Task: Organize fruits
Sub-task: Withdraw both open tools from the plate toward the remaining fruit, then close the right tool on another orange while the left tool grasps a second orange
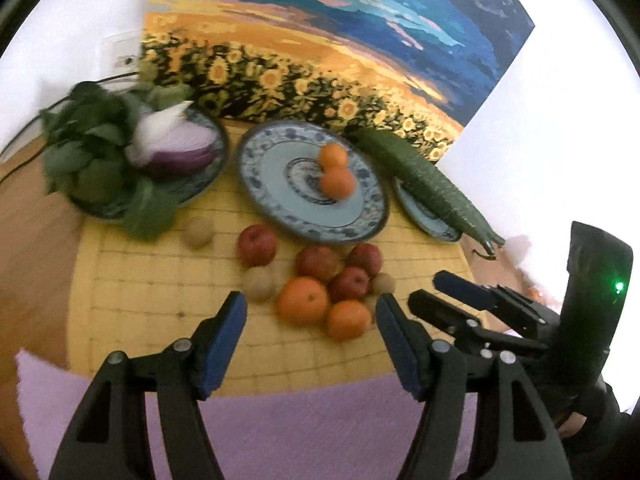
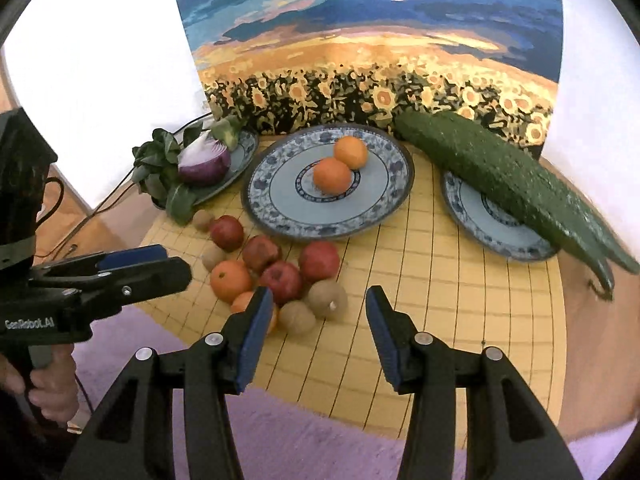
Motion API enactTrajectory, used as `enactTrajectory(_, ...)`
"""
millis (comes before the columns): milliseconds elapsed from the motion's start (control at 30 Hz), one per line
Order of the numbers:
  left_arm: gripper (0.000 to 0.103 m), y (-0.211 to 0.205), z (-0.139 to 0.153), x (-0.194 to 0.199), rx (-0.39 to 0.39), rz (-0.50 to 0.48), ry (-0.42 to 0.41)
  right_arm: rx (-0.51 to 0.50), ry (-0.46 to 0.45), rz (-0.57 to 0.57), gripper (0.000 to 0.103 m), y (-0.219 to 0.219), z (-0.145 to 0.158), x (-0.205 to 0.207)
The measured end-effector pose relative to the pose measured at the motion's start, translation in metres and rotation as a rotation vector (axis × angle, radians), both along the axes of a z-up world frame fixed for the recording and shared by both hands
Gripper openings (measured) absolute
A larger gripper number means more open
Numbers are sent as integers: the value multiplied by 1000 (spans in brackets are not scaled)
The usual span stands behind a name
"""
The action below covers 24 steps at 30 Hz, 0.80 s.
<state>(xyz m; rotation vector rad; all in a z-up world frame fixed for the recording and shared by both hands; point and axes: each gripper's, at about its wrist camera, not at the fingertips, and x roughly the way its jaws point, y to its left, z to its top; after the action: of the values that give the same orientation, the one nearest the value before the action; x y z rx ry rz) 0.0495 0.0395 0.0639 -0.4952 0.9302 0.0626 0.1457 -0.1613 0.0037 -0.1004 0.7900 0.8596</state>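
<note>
Yellow gridded surface (image 2: 440,280) is carrying the loose oranges (image 1: 303,299), lying just ahead of your left tool (image 1: 310,344), nearer than your right tool (image 2: 316,334); both are gaping empty.

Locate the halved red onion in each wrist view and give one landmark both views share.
Left wrist view: the halved red onion lies upper left, on the leftmost plate among leafy greens.
Right wrist view: the onion sits left of centre, smaller, on that same plate.
Shared landmark: the middle blue-patterned plate holding two oranges, directly right of the onion's plate in both.
</note>
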Motion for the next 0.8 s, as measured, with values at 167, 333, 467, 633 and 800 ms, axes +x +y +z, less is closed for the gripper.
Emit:
enactTrajectory(167,70,-1,15,-20,96,-4,-24,20,-8,-6,50,-2,1,-16)
enactTrajectory(333,70,0,22,-29,161,-34,4,56,15,-16,50,4,-3,-21)
enactTrajectory(467,67,4,25,-34,158,-68,-23,81,32,-1,50,14,-6,-23)
enactTrajectory(633,57,9,21,-25,99,-130,-53,56,25,73,49,31,-10,-25)
enactTrajectory(800,57,20,4,-10,27,-144,-21,14,4,102,49,43,-10,-23)
